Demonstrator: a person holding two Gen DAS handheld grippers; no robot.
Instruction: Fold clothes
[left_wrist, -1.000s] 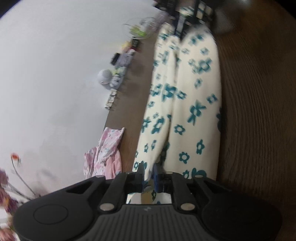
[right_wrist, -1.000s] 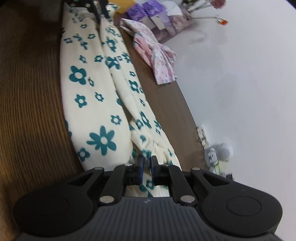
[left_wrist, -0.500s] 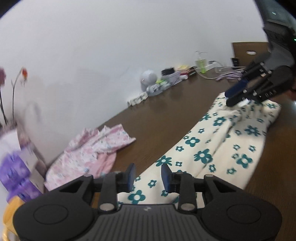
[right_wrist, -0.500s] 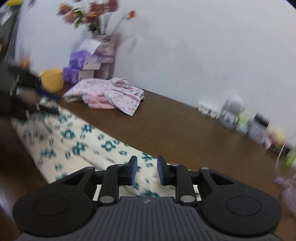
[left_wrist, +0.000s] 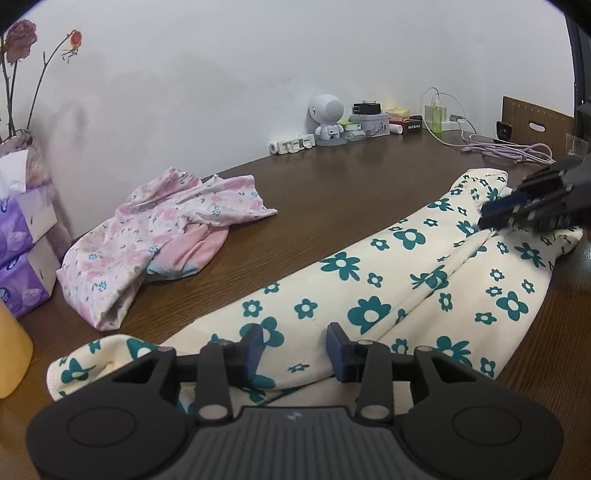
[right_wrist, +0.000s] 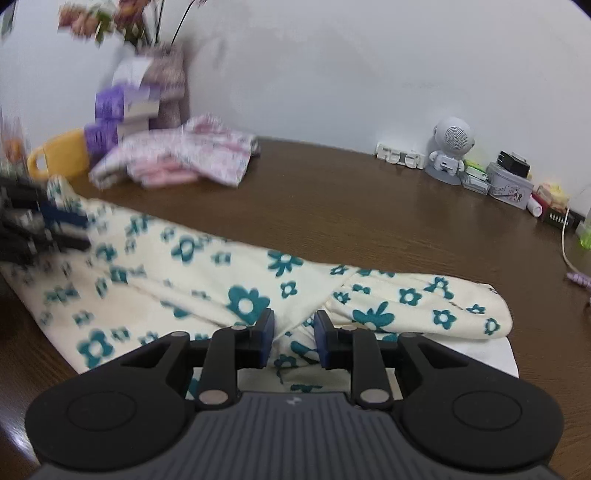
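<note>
Cream trousers (left_wrist: 406, 280) are showing teal flowers, a pink floral garment (left_wrist: 159, 236) is lying beyond them, the counter (left_wrist: 332, 192) is looking dark brown.

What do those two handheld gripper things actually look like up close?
Both look alike. The left gripper and right gripper are matte black plastic, each with a ribbed grey centre panel carrying a small logo, a round disc on either side, silver screw heads, and two black fingers tipped with dark blue pads. No cables or sleeves show.
</note>
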